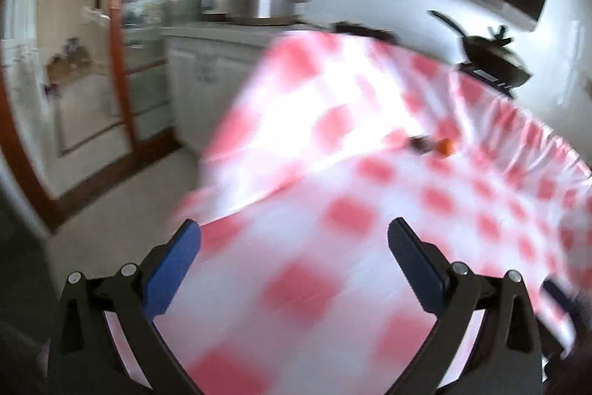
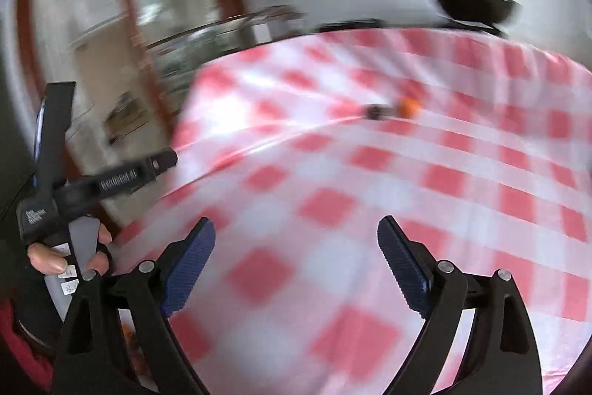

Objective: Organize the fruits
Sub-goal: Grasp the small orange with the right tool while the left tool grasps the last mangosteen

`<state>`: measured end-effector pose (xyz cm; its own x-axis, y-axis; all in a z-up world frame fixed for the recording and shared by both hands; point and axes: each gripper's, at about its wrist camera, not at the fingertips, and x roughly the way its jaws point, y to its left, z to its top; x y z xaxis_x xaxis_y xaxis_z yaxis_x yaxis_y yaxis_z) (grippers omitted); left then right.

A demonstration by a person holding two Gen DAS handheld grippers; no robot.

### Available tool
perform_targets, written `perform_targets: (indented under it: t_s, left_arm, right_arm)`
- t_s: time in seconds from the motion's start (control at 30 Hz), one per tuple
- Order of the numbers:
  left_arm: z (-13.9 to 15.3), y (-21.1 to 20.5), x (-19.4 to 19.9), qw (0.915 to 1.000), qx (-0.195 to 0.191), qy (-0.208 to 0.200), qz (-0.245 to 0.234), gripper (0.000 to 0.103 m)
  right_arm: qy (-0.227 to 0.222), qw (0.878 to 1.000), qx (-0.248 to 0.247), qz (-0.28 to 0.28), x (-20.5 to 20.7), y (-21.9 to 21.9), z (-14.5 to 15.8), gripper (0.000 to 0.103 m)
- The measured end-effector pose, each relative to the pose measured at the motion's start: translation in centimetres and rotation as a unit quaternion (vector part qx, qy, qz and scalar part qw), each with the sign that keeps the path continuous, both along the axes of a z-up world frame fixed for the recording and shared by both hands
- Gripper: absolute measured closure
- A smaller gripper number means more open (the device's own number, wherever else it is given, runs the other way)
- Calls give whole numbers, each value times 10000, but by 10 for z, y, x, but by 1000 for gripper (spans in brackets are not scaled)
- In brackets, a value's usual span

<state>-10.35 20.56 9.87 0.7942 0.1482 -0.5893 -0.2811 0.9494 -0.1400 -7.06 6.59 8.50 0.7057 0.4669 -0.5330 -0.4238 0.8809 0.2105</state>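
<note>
Both views are motion-blurred. A small orange fruit [image 1: 446, 147] lies far out on the red-and-white checked tablecloth [image 1: 333, 247], with a small dark thing [image 1: 420, 143] just left of it. In the right wrist view the orange fruit [image 2: 409, 106] and the dark thing [image 2: 375, 111] lie far ahead too. My left gripper [image 1: 294, 236] is open and empty above the near part of the cloth. My right gripper [image 2: 296, 232] is open and empty over the cloth. The left gripper's body [image 2: 92, 184] shows at the left of the right wrist view, held by a hand.
A kitchen counter [image 1: 222, 32] with a metal cooker [image 1: 266, 4] stands behind the table at the left. A dark pan [image 1: 492, 54] sits at the back right, and shows in the right wrist view [image 2: 473, 2]. A wood-framed glass door [image 1: 125, 62] and floor [image 1: 122, 202] lie left of the table edge.
</note>
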Motion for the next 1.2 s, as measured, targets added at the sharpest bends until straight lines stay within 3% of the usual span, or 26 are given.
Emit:
perform_targets:
  t_s: [0.13, 0.2, 0.33, 0.43, 0.6, 0.73, 0.83, 1.0, 1.2]
  left_arm:
    - [-15, -54, 91, 9985, -505, 52, -204, 2]
    - [-24, -71, 135, 9972, -736, 75, -76, 2]
    - [-43, -82, 191, 9958, -879, 3, 275, 2]
    - [-49, -77, 210, 9935, -1078, -123, 352, 2]
    - [-56, -59, 211, 9928, -1137, -321, 198, 2]
    - [-59, -38, 199, 9848, -1615, -495, 404, 2]
    - [-66, -32, 205, 9814, -1830, -345, 466, 2]
    - [-69, -35, 206, 9824, -1774, -289, 501, 2]
    - [-68, -41, 211, 9857, -1606, -233, 456, 2]
  right_arm:
    - [341, 9965, 241, -719, 43, -46, -13, 16]
    - [411, 9946, 265, -914, 55, -63, -19, 16]
    - [527, 9903, 272, -1260, 83, -86, -28, 16]
    - [618, 9878, 170, -1422, 107, -91, -29, 16]
    - [705, 9865, -300, -1448, 177, -74, -33, 16]
    - [900, 9862, -653, -1222, 250, -48, -44, 16]
    - [948, 9876, -824, -937, 295, -26, -49, 19]
    - [1001, 9841, -1287, -708, 347, 4, -58, 28]
    - [1083, 9838, -1292, -608, 387, 17, -63, 35]
